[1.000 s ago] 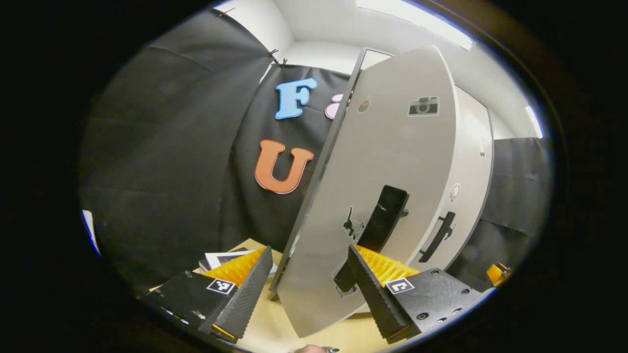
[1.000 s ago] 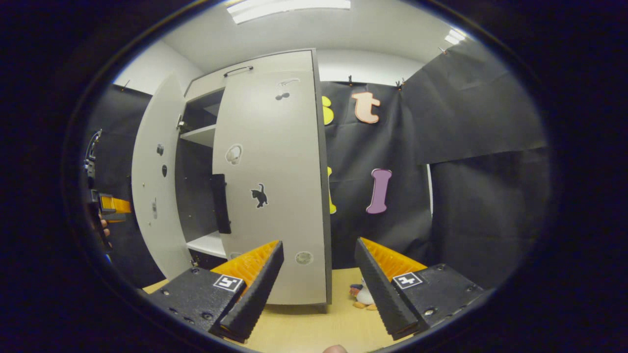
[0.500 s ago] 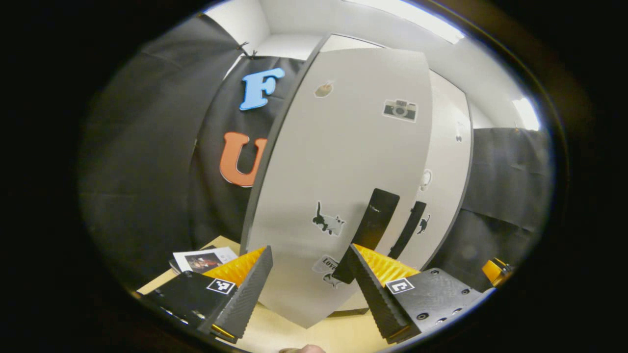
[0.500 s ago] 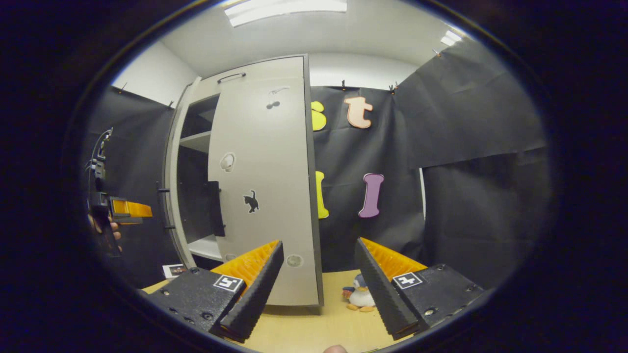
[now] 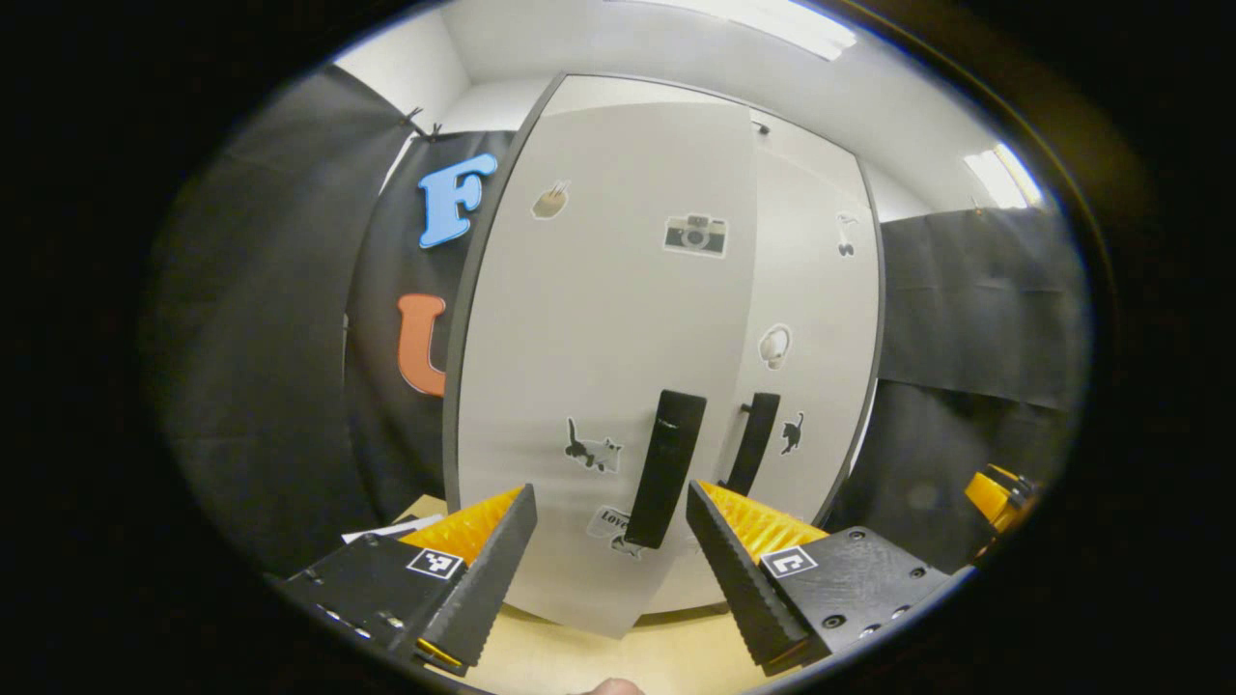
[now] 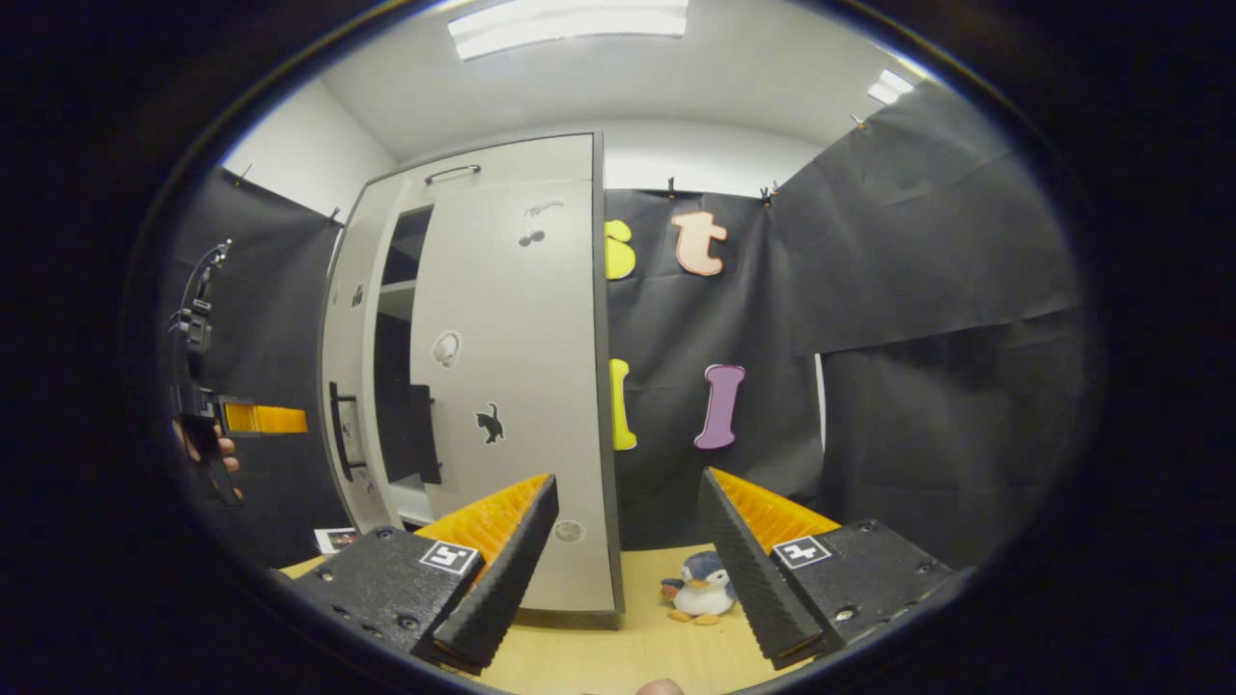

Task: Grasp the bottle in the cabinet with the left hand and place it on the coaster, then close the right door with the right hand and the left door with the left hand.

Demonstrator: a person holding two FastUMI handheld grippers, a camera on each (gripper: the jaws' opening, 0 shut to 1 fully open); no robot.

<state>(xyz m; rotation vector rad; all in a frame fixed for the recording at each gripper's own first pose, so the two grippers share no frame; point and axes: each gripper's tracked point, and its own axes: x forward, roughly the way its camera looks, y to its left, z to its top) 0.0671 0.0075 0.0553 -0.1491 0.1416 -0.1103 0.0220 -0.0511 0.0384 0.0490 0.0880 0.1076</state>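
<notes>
The closing of the cabinet's doors is judged to be the step in hand. In the left gripper view the left door (image 5: 599, 319) is seen swung nearly flush with the right door (image 5: 811, 319), its black handle (image 5: 664, 468) standing just ahead of the left claw (image 5: 610, 560), whose fingers are spread wide with nothing held between them. In the right gripper view a narrow dark gap is shown between the two doors, with a shelf edge visible inside, so neither door can be called fully shut. The right claw (image 6: 628, 555) is likewise held open and empty, near the outer face of the right door (image 6: 512, 386), above the pale wooden surface (image 6: 637, 647). A toy penguin (image 6: 697, 589) is seen standing on that surface beside the cabinet. The bottle and the coaster cannot be located from either view. A final press on the left door by the left claw is what the next move is judged to call for, with the right door to be checked for a remaining gap.
</notes>
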